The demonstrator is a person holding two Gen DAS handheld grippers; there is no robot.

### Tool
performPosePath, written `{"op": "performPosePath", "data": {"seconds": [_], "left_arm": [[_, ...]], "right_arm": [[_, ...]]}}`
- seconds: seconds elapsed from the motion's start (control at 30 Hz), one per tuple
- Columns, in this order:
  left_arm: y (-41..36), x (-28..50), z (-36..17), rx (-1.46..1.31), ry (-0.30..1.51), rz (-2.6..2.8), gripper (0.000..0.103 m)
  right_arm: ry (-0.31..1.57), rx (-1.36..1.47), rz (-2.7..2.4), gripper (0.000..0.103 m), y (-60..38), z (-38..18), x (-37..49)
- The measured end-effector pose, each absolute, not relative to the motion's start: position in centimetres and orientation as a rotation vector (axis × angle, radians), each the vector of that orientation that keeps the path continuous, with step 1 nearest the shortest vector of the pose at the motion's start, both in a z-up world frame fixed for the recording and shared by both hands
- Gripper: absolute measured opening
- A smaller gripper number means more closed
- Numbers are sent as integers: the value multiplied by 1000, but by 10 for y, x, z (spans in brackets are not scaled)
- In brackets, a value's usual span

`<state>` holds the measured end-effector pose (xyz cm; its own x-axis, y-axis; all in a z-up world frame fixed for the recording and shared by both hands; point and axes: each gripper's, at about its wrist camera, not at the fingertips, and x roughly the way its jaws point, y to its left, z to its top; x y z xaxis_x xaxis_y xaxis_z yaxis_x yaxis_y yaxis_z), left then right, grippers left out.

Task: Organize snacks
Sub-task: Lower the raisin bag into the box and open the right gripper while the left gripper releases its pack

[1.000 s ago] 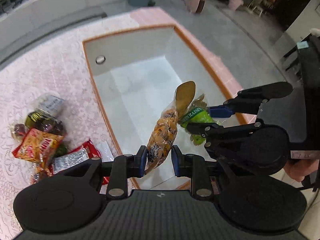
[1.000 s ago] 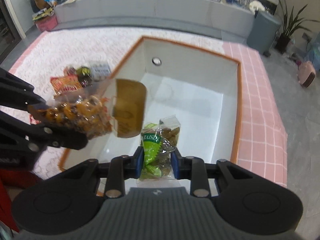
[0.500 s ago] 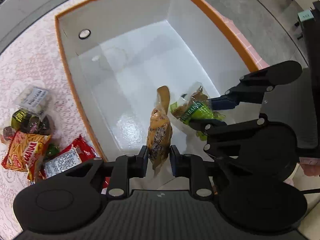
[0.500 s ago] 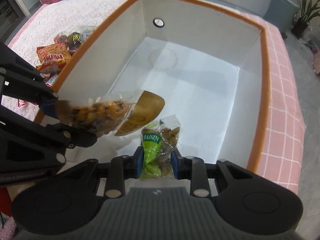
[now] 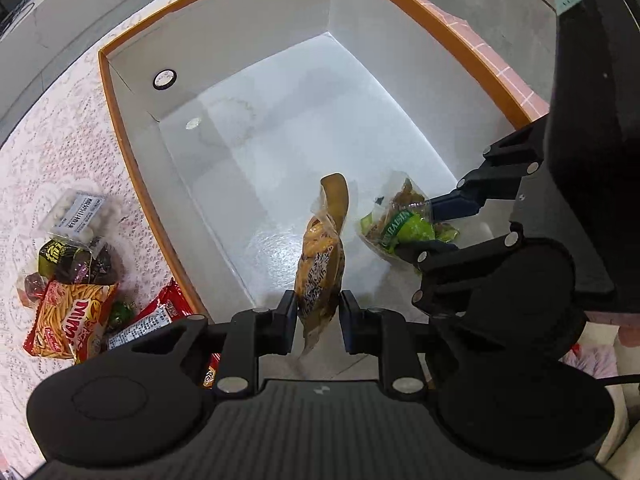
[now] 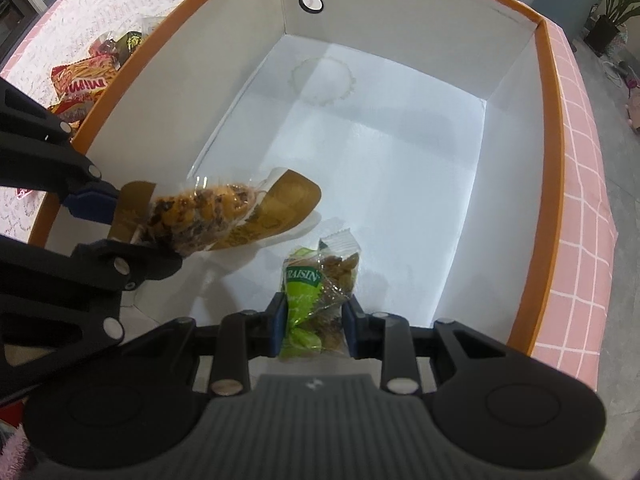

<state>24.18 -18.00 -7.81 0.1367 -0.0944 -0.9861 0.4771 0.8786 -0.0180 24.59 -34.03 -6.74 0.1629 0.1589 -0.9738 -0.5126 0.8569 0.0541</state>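
Observation:
A big white box with an orange rim (image 5: 120,136) (image 6: 552,128) lies open below both grippers. My left gripper (image 5: 318,316) (image 6: 120,224) is shut on a clear bag of brown-and-yellow snacks (image 5: 320,264) (image 6: 200,212), which hangs low inside the box near its left wall. My right gripper (image 6: 314,320) (image 5: 436,226) is shut on a green raisin bag (image 6: 316,300) (image 5: 404,224), held just to the right of the first bag, close above the white floor.
Several snack packs lie on the lace cloth left of the box: a red-and-yellow fries bag (image 5: 72,320) (image 6: 80,80), a red wrapper (image 5: 160,316), a dark green pack (image 5: 60,256), a clear tub (image 5: 80,212). Pink tiled surface (image 6: 580,200) borders the right side.
Both grippers have dropped down into the box with their bags, which now hang close to the floor. The box fills more of each view.

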Motion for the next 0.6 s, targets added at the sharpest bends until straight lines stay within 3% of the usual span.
{"op": "performPosePath", "data": {"seconds": [0.3, 0.53, 0.6], "left_arm": [[-192, 235, -62, 337, 1364, -414, 33], [-174, 224, -40, 290, 1328, -453, 59], [-167, 219, -30, 268, 1303, -475, 62]], "right_arm": [[1320, -349, 470, 29, -339, -61, 239], [1277, -368, 453, 47, -343, -44, 228], [1259, -355, 447, 52, -346, -36, 224]]}}
